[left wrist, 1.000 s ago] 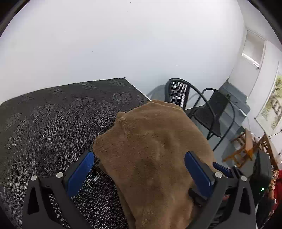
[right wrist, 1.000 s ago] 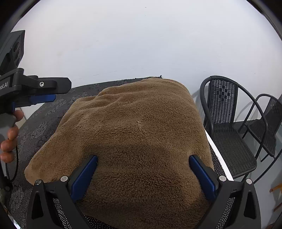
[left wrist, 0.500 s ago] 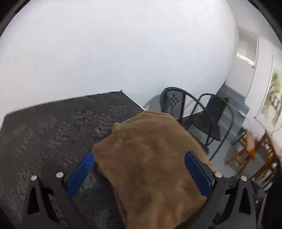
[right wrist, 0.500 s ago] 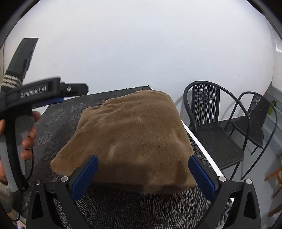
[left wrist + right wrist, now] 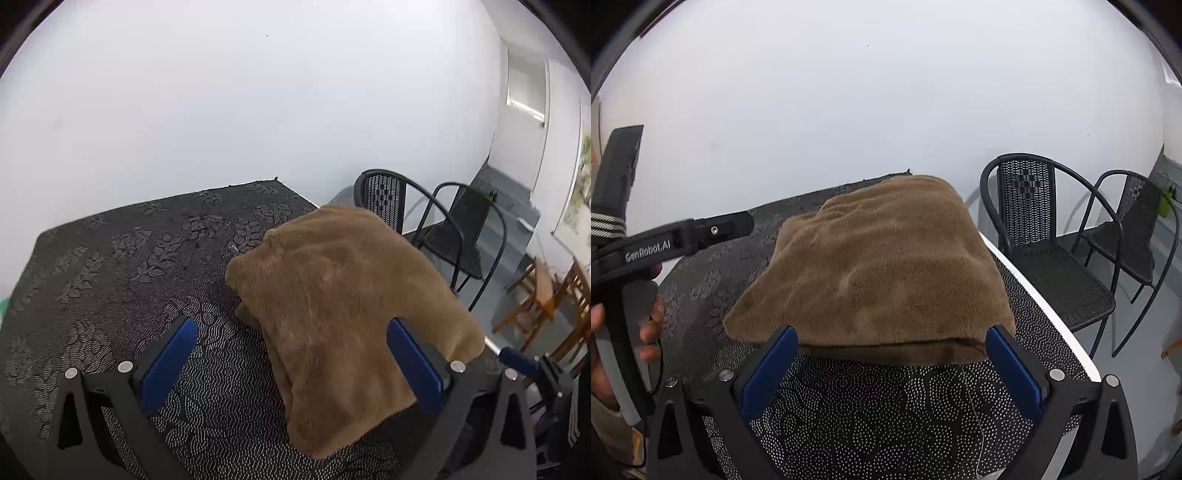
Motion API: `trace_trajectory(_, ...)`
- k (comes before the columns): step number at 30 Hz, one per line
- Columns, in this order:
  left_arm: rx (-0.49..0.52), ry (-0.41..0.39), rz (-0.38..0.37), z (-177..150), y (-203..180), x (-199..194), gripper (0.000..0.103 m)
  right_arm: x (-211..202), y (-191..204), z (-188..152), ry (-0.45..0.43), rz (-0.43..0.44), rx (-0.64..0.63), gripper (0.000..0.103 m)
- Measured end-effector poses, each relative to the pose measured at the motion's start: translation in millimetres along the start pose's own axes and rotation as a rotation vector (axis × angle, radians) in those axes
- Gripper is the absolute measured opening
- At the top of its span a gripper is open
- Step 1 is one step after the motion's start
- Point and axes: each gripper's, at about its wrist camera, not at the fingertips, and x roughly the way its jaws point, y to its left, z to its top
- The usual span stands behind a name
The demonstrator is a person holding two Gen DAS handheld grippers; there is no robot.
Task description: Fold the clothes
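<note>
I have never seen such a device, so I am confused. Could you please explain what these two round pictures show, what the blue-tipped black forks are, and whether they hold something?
No robot: a person holds a two-finger gripper in each hand, each with a fisheye camera looking along its blue-padded fingers. One picture is from the left gripper, the other from the right gripper. Both are open and hold nothing. A folded fluffy brown garment lies on a table with a black patterned tablecloth. In the right view, the person's hand grips the left tool. Black metal chairs stand beside the table.
</note>
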Motion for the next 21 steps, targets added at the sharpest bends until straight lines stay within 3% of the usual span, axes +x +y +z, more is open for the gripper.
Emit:
trace_trajectory(7,0.038,0.001,0.052,-17.4,-19.9,-5.5,0.103,-14.0,2.2,-4.9,-0.028,-0.05,-0.061,0.103)
trace_trajectory(21,0.048,-0.07,0.149,-33.2,-29.3,-25.8,0.103,-36.5,-2.1,-1.9,-0.089,-0.042,-0.055,0.103)
